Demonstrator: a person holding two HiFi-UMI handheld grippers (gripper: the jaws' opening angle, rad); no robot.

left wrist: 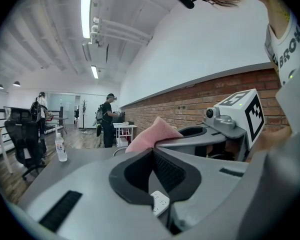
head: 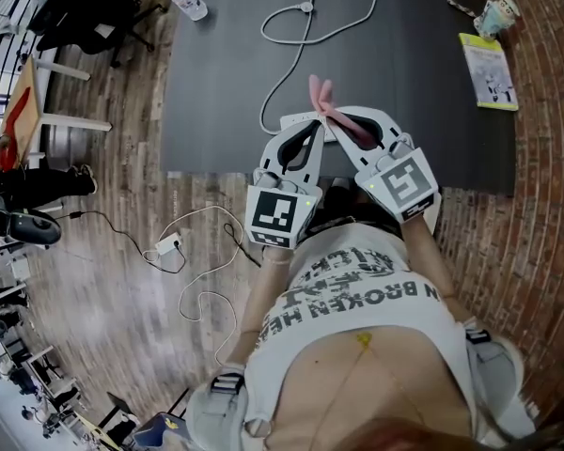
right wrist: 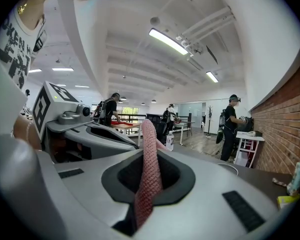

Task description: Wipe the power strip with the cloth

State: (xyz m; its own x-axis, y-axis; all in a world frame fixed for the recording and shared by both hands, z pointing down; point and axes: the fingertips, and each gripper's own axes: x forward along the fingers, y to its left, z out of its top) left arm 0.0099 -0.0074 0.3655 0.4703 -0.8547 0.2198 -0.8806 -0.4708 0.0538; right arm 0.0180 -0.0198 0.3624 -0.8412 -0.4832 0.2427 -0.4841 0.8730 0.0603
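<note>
Right gripper view: pink, waffle-textured cloth

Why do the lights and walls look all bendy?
Left gripper view: the wide-angle lens curves the ceiling light and brick wall, and the corners go black. Right gripper view: same bending, and the pink cloth looks big because it's right at the camera. Head view: the floor curls round the dark table.
</note>
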